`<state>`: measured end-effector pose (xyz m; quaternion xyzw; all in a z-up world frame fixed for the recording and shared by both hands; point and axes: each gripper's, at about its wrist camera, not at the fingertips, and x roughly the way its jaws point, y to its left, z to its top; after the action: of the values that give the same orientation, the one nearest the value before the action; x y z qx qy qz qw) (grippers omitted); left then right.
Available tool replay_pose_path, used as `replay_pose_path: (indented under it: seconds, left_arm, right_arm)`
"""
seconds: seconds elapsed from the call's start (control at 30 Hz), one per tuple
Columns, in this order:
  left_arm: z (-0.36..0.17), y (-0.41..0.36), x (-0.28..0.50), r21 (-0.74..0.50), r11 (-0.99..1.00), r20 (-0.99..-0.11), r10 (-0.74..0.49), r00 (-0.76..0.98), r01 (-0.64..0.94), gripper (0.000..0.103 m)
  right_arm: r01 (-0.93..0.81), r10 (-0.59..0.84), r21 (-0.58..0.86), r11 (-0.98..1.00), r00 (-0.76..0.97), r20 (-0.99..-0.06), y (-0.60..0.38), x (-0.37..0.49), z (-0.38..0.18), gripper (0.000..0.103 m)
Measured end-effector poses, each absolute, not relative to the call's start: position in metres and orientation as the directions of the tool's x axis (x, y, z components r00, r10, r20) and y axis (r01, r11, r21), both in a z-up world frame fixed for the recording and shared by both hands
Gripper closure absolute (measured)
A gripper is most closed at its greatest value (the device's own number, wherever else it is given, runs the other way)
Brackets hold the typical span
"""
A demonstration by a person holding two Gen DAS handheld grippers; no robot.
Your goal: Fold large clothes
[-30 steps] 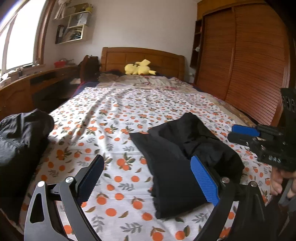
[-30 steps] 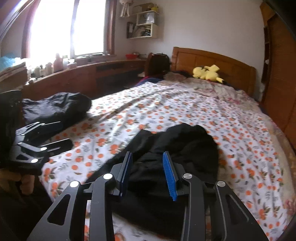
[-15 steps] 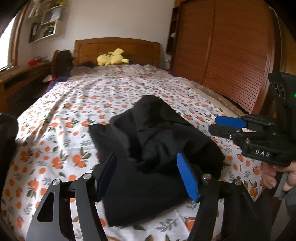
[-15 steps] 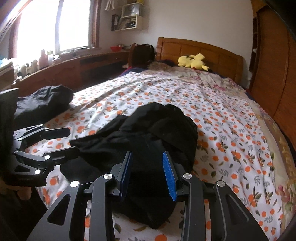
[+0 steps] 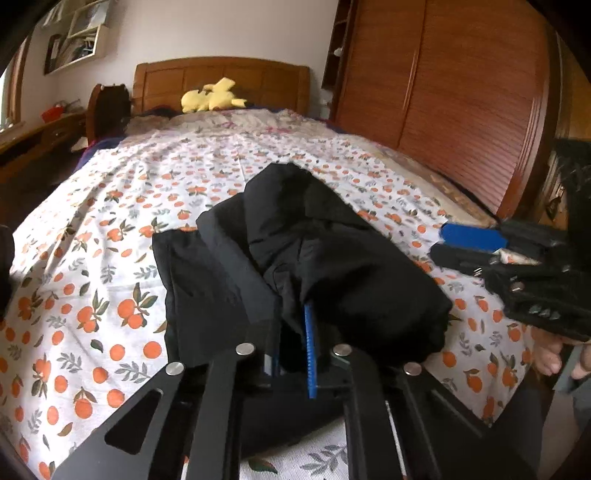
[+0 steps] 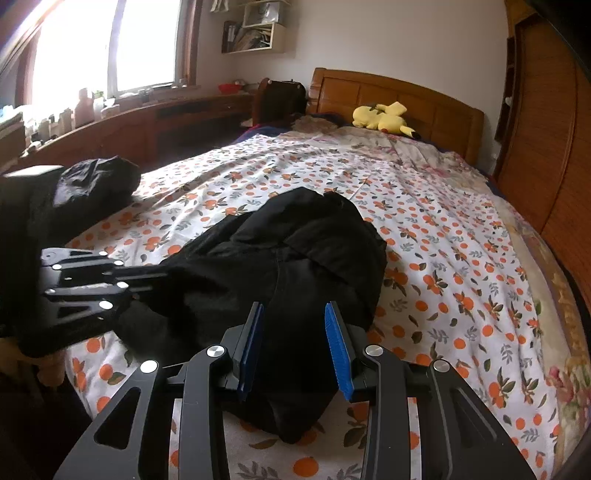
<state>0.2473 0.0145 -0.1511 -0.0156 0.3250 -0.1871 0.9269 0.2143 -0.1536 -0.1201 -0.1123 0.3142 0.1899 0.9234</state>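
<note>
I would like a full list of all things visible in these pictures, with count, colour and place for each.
black garment: one, black, crumpled on the near part of the bed.
second dark garment: one, black, bunched at the bed's window-side edge.
bedsheet: one, white with orange fruit print, over the bed.
plush toy: one, yellow, by the headboard.
headboard: one, brown wood, far end.
wardrobe: one, brown, slatted doors, beside the bed.
wall shelf: one, pale, above the desk.
left claw: black, blue pads, just closed on the black garment.
right claw: black, blue pads, open around the garment's edge.
</note>
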Motion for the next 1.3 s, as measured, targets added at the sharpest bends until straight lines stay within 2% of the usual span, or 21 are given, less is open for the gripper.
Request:
replay_pose_path:
  seconds: [0.3, 0.57, 1.0, 1.13, 1.2, 1.3]
  left_arm:
    - [-0.129, 0.050, 0.201, -0.148, 0.926, -0.544, -0.369, 0.753, 0.347, 0.096]
    - [-0.153, 0.080, 0.184, -0.138, 0.944, -0.600, -0.321, 0.733, 0.300, 0.100]
    - [-0.179, 0.077, 0.185, -0.086, 0.951, -0.658, -0.278, 0.700, 0.297, 0.100]
    - [-0.181, 0.076, 0.188, -0.069, 0.955, -0.668, -0.258, 0.698, 0.288, 0.100]
    - [-0.182, 0.077, 0.190, -0.065, 0.957, -0.670, -0.252, 0.698, 0.282, 0.100]
    - [-0.183, 0.077, 0.191, -0.060, 0.958, -0.673, -0.245, 0.698, 0.279, 0.100]
  right_arm:
    - [-0.478, 0.345, -0.045, 0.877, 0.693, -0.633, -0.136, 0.215, -0.123, 0.071]
    - [-0.519, 0.383, -0.020, 0.855, 0.657, -0.650, -0.119, 0.217, -0.134, 0.071]
    - [-0.503, 0.364, 0.043, 0.863, 0.561, -0.743, -0.117, 0.232, -0.197, 0.069]
    - [-0.507, 0.371, 0.035, 0.861, 0.580, -0.725, -0.121, 0.228, -0.187, 0.070]
    - [-0.497, 0.361, 0.024, 0.868, 0.597, -0.716, -0.126, 0.223, -0.177, 0.066]
    - [-0.490, 0.343, -0.007, 0.871, 0.619, -0.707, -0.137, 0.214, -0.166, 0.065]
